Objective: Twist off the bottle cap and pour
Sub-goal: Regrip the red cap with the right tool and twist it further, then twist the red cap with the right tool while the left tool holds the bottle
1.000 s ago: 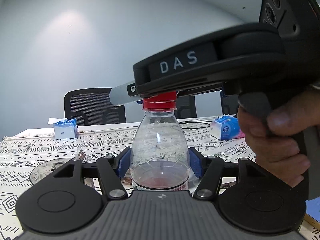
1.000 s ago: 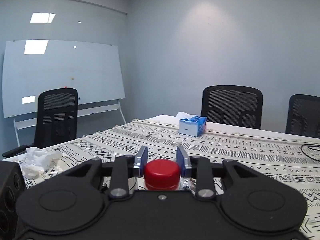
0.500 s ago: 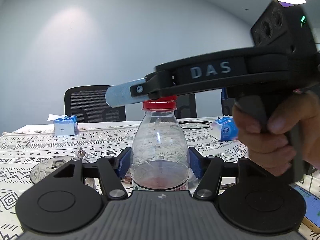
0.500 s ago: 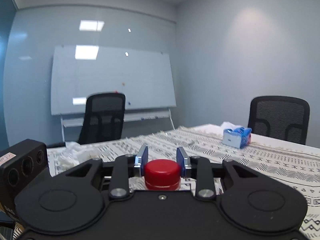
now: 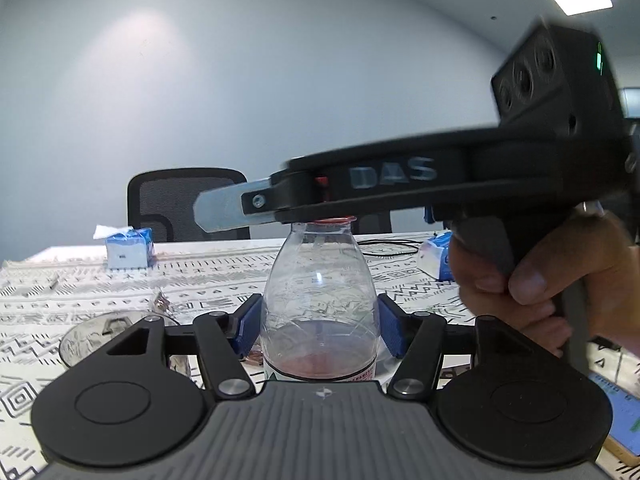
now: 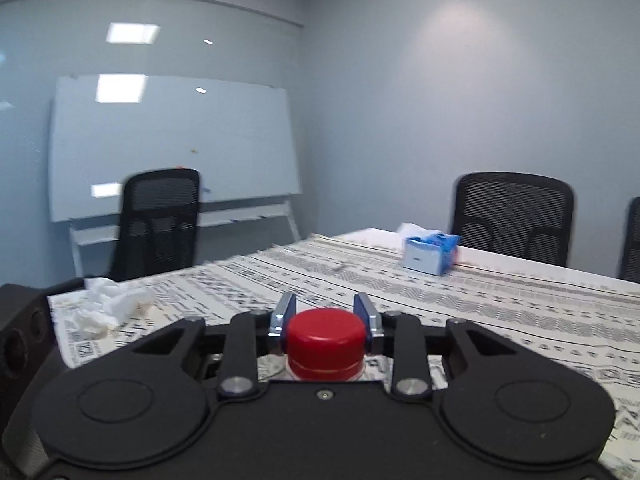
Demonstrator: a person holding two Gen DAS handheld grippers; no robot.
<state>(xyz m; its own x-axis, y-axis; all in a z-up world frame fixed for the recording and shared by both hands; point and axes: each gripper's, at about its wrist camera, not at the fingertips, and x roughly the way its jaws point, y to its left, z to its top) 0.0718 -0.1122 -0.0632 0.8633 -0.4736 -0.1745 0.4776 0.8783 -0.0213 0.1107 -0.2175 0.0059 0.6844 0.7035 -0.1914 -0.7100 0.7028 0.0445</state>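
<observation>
Table (image 6: 520, 304) under a black-and-white patterned cloth spreads beyond both claws. Whiteboard (image 6: 172, 144) stands far ahead and left of the right gripper (image 6: 325, 322), with office chairs (image 6: 512, 216) at the table's far edge. Right gripper, seen from the left wrist view as a black body crossing above the bottle, is held by a hand (image 5: 548, 280) at right; its jaws are clamped on the red cap (image 6: 326, 334), one pad touching each side. Left gripper (image 5: 319, 326) is closed on the clear plastic bottle (image 5: 320, 304), its blue pads pressed against the left and right walls of the body. Bottle stands upright between these pads, directly ahead of the left claw, with a shallow layer of reddish liquid at the bottom. Tissue box (image 6: 430, 254), blue, lies well ahead and right of the right claw. Crumpled tissue (image 6: 108, 308) lies to its left. Glass bowl (image 5: 96, 332) sits just left of the left claw. Phone (image 5: 618, 420) lies at lower right.
</observation>
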